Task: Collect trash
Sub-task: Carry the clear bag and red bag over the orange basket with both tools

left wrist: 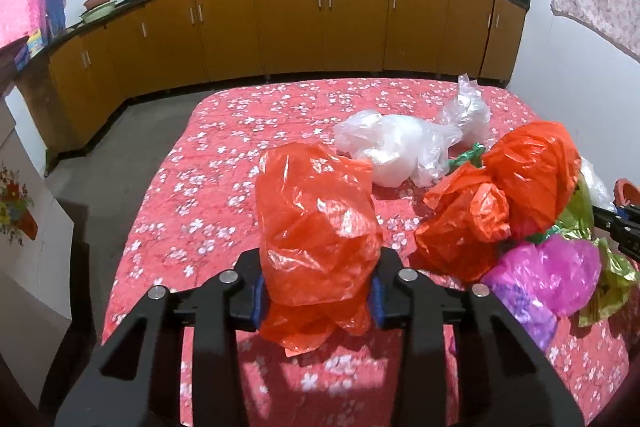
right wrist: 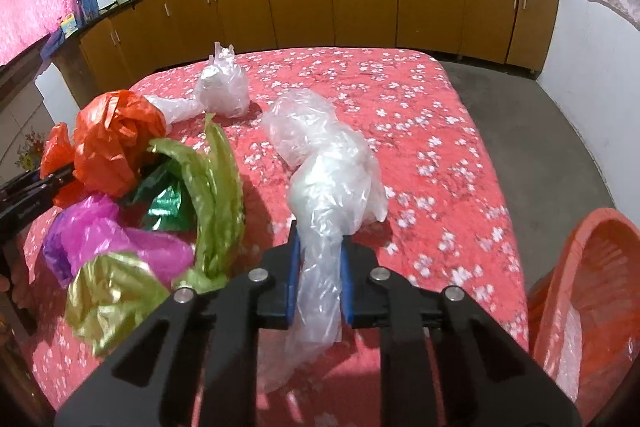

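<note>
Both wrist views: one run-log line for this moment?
left claw: shut on orange bag | right claw: shut on clear bag | basket: right of bed

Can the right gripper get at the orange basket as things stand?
Probably yes. The orange basket sits just right of the right gripper, open side showing, nothing between them. The gripper is shut on a clear bag, so it could likely swing over and drop it in.
</note>
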{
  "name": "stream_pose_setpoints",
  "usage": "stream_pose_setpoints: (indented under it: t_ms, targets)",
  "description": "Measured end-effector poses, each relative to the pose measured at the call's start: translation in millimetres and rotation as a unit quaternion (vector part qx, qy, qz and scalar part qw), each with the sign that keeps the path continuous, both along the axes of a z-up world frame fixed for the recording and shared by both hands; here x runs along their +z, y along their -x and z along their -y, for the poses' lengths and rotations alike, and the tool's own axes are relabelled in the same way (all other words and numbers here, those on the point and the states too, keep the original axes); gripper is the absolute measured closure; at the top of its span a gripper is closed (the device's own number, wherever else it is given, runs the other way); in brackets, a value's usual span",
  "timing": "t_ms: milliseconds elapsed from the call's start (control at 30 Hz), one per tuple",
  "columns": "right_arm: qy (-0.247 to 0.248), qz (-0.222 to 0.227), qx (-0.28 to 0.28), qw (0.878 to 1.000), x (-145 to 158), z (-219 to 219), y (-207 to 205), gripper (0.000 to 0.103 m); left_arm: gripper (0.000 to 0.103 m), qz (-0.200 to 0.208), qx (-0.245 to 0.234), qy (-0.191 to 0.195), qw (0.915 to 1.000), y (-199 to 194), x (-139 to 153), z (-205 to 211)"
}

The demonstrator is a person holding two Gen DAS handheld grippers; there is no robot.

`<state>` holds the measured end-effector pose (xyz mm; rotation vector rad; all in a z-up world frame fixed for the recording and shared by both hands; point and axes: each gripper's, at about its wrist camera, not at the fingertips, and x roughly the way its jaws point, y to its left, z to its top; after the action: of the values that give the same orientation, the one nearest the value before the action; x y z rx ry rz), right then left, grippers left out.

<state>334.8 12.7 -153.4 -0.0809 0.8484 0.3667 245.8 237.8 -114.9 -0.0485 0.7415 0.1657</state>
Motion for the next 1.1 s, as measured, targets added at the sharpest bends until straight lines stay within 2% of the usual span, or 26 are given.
stream_pose_setpoints:
  t_ms: [333, 600, 833, 1100]
  targets:
    - [-0.008, 0.008, -0.033, 0.999, 15, 34, 34, 0.086, 0.072, 0.030, 0.006, 0.001, 0.9995, 29, 25, -1]
    - [-0.019, 0.032, -0.050, 0.998, 43, 61, 65, 0.086, 0.072, 0.067, -0.008, -0.005, 0.9977, 51, 62, 17]
    - [-0.028, 0.063, -0.074, 0.995, 74, 93, 91, 0.086, 0.072, 0.099, -0.047, -0.006, 0.9940, 60, 94, 56]
    - [-0.024, 0.085, -0.126, 0.988, 99, 149, 112, 0.086, 0.072, 0.122, -0.123, 0.017, 0.9847, 62, 116, 125]
